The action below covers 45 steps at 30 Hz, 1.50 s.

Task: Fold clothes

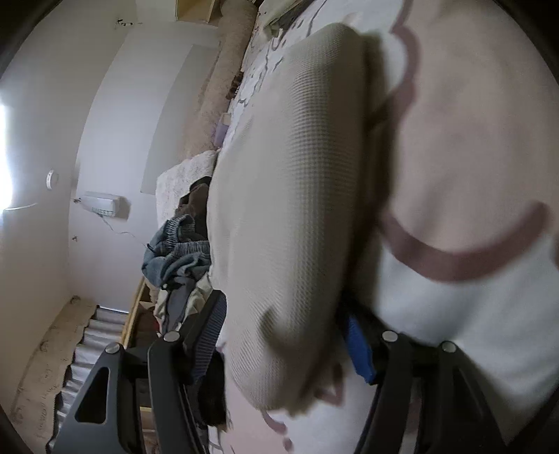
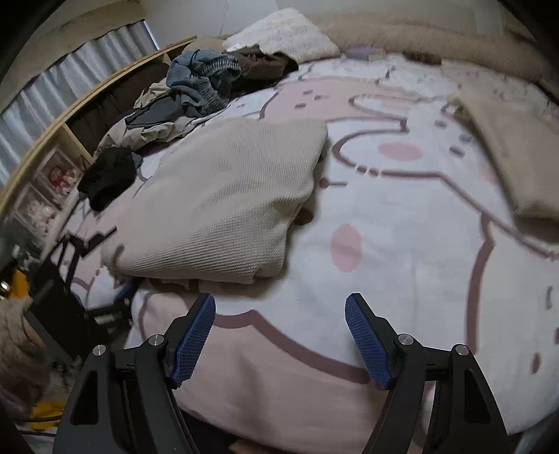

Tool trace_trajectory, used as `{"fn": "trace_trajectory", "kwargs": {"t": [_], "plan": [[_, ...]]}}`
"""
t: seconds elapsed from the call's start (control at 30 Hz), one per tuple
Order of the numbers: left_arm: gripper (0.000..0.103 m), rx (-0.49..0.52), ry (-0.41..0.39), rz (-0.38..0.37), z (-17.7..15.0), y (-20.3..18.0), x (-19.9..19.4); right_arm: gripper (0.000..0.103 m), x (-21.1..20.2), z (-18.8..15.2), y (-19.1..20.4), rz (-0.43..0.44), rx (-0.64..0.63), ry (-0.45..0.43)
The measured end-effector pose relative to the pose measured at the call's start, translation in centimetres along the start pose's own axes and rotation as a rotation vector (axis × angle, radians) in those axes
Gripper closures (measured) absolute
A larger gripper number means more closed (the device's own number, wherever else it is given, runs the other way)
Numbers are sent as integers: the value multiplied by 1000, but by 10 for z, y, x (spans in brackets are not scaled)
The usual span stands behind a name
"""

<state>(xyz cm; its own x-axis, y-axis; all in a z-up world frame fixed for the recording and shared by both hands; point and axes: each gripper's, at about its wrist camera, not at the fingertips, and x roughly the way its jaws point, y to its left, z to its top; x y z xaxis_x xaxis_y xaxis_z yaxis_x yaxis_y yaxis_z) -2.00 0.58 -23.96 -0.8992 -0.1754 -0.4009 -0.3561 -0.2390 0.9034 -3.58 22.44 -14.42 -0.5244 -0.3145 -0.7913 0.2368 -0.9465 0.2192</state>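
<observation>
A folded beige waffle-knit garment (image 2: 223, 195) lies on the pink and white cartoon bedspread (image 2: 401, 244). In the left wrist view, which is rolled onto its side, the same garment (image 1: 290, 192) fills the middle. Its near end sits between the wide-set fingers of my left gripper (image 1: 284, 307), whose pads do not visibly clamp it. My right gripper (image 2: 279, 300) hovers open over bare bedspread just in front of the garment, with nothing between its blue pads (image 2: 194, 342). A second folded beige piece (image 2: 513, 153) rests at the right.
A heap of unfolded clothes (image 2: 195, 87) lies at the bed's far left, with a black garment (image 2: 108, 174) beside it. A white fluffy blanket (image 2: 283, 31) is at the head. A wooden shelf (image 2: 70, 122) and curtains run along the left edge.
</observation>
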Motion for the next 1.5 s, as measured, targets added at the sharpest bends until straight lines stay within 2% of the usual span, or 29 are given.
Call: {"fn": "trace_trajectory", "kwargs": {"t": [0.1,0.17,0.23,0.3,0.37,0.43,0.5,0.63,0.73,0.8,0.87,0.93,1.0,1.03,1.17,1.33,1.43,1.5], "plan": [[38,2,-24,36,5,7,11,26,-8,-5,23,-148,-180,-105],[38,7,-57,53,3,11,12,26,-7,-19,48,-287,-417,-177],[46,-6,-82,39,1,13,6,26,0,-39,73,-405,-700,-237],[67,-43,-95,-12,-2,21,2,26,12,-60,91,-485,-951,-283],[79,-122,-91,-91,-2,32,3,26,26,-80,106,-532,-1175,-324],[81,-206,-81,-154,-2,45,6,26,42,-92,118,-557,-1328,-362],[81,-287,-71,-219,-1,58,9,26,58,-92,130,-594,-1403,-413],[81,-393,-69,-317,-2,72,14,26,93,-80,151,-629,-1456,-455],[81,-464,-65,-376,-3,76,14,26,111,-75,151,-662,-1473,-508],[81,-499,-65,-405,-3,79,16,26,112,-69,143,-653,-1446,-538],[81,-564,-54,-462,-4,83,17,26,107,-68,137,-654,-1430,-522],[81,-631,-42,-519,-6,89,20,26,99,-73,138,-658,-1463,-481],[81,-687,-34,-567,-8,98,23,26,89,-82,147,-643,-1496,-508],[81,-706,-32,-585,-9,101,24,20,84,-87,151,-634,-1511,-528],[81,-729,-43,-633,-13,110,24,18,96,-83,170,-635,-1509,-559],[81,-735,-49,-668,-15,116,28,18,121,-59,177,-635,-1448,-602],[81,-736,-55,-677,-16,119,29,18,126,-44,165,-685,-1394,-604],[81,-734,-60,-676,-16,119,29,21,123,-43,154,-749,-1422,-605]]}}
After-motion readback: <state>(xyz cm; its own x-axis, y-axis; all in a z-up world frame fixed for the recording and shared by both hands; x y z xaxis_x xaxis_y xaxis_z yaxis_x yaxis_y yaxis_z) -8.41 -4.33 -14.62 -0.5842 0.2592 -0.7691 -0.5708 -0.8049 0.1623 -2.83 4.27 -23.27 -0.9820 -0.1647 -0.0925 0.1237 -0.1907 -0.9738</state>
